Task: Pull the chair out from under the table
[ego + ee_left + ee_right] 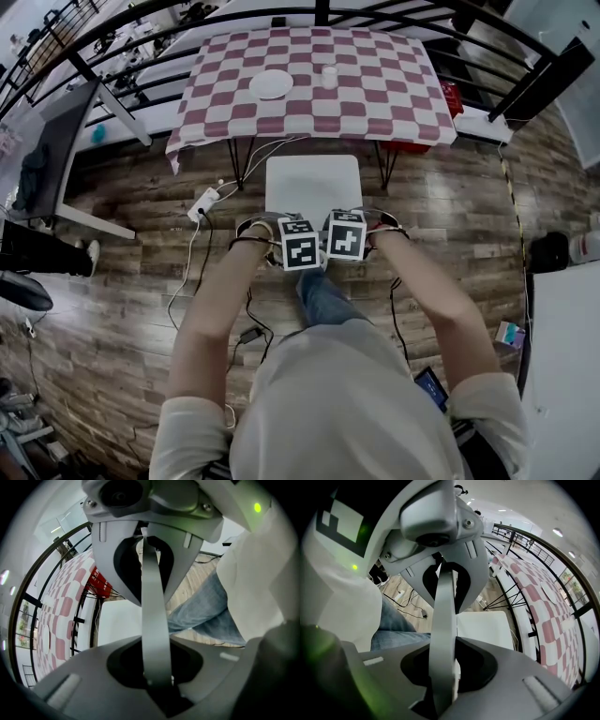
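The white chair (pixel 312 186) stands on the wood floor just in front of the checked table (pixel 375 103), its seat almost wholly out from under the cloth. Both grippers point steeply down at the chair's near edge, side by side. My left gripper (pixel 299 249) is shut on the thin backrest rail (pixel 154 620), which runs edge-on between its jaws. My right gripper (pixel 346 238) grips the same rail (pixel 443 630) just to the right. The fingertips are hidden under the marker cubes in the head view.
A white plate (pixel 271 84) and a cup (pixel 329 77) sit on the table. A power strip (pixel 203 203) with cables lies on the floor to the left. My jeans leg (pixel 323 295) is right behind the chair. A black railing (pixel 525 42) runs behind the table.
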A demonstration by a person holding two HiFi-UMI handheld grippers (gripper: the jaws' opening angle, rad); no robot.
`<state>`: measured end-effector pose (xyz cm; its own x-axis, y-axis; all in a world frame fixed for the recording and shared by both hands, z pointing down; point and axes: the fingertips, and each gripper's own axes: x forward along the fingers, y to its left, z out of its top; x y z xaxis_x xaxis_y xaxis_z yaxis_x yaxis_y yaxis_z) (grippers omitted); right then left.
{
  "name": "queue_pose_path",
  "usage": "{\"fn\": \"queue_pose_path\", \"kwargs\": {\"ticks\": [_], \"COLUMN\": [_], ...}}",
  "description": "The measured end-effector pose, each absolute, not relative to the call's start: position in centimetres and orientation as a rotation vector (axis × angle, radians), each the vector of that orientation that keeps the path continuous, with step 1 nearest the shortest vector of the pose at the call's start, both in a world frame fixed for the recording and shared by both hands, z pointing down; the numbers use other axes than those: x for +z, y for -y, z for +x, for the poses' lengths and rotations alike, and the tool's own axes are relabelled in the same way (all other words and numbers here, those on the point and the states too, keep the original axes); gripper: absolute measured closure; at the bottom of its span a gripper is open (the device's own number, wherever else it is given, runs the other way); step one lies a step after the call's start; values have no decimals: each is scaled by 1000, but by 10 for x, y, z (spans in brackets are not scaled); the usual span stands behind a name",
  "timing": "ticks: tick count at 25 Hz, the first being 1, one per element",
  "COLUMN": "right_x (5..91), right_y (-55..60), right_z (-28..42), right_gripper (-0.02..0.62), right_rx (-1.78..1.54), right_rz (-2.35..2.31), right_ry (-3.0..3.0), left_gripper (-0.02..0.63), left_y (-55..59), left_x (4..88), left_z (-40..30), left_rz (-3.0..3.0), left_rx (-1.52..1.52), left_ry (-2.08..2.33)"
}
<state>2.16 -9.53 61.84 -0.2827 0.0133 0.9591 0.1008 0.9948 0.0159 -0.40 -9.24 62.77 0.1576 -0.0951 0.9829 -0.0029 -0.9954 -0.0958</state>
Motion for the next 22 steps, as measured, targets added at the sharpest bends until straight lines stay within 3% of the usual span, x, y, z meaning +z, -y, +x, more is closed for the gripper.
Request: {"fn": "queue_pose_path", "kwargs": {"ticks": [22], "right_x": [618], "right_y": [35], "right_z": [28], "right_gripper": [520], "right_rx": [-95], "right_rz": [-92], "right_ry": [1865], "left_gripper": [526], "left_y": [31], "left_x": [628], "left_z": [3], "left_rz": [-2346], "left_rx": [-2001], "left_ry": [-115]}}
